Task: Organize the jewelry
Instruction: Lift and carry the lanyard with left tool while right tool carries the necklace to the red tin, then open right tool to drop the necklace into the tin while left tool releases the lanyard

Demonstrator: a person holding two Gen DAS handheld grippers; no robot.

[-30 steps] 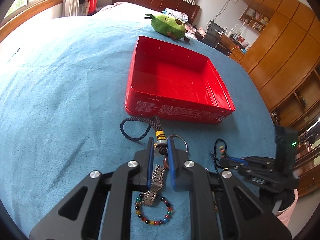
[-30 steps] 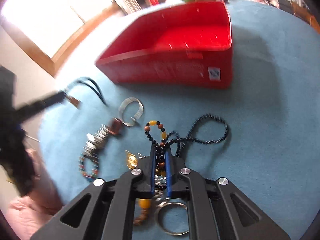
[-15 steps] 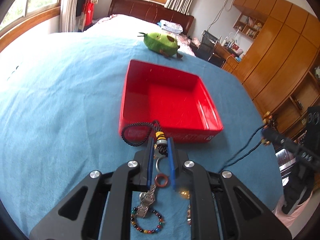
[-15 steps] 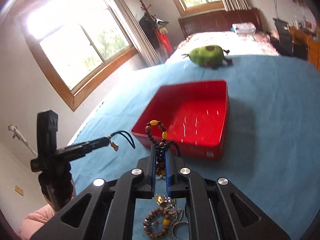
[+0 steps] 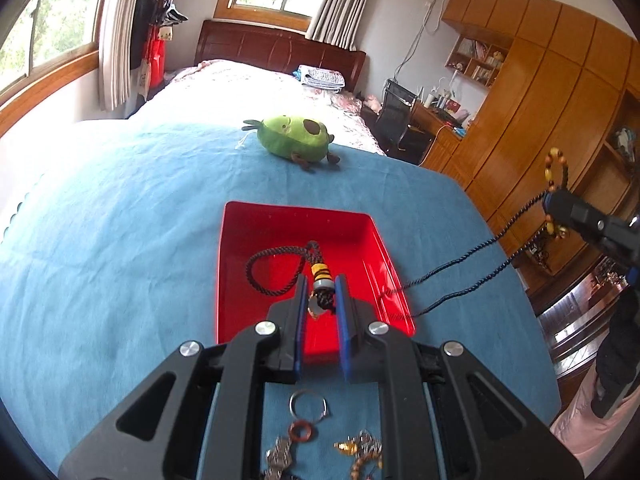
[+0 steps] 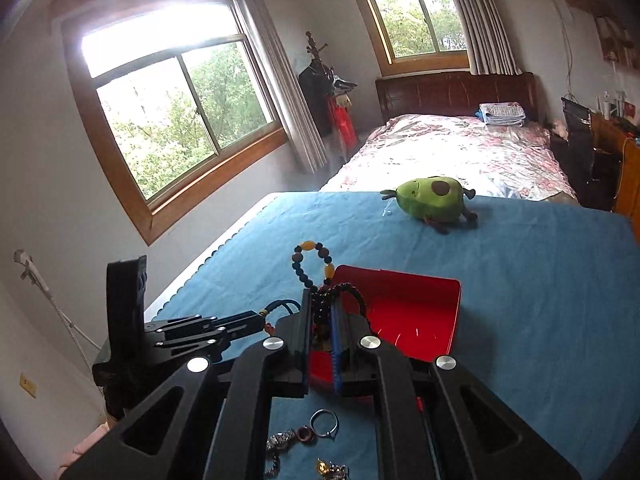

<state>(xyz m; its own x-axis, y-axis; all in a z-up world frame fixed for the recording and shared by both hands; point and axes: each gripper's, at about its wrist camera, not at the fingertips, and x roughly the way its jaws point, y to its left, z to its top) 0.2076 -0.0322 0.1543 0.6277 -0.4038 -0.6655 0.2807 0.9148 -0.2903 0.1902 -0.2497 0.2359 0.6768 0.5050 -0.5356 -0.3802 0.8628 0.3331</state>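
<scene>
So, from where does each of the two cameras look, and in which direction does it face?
Left wrist: on the left gripper, facing the red tray and bed; its fingers hold a black cord charm; the right gripper shows at right.
Right wrist: on the right gripper, facing the windows; it grips a bead necklace; the left gripper shows at left.
Shared: tray, avocado plush.

The tray point(image 5: 236, 280) sits on the cloth point(image 5: 100, 240). The plush toy point(image 5: 294, 138) lies behind it, at 12 o'clock. The ring point(image 5: 308, 404) and the little pile of jewelry point(image 5: 360, 450) lie before the tray, at 6 o'clock. The bed point(image 6: 460, 148) stands behind the cloth.
</scene>
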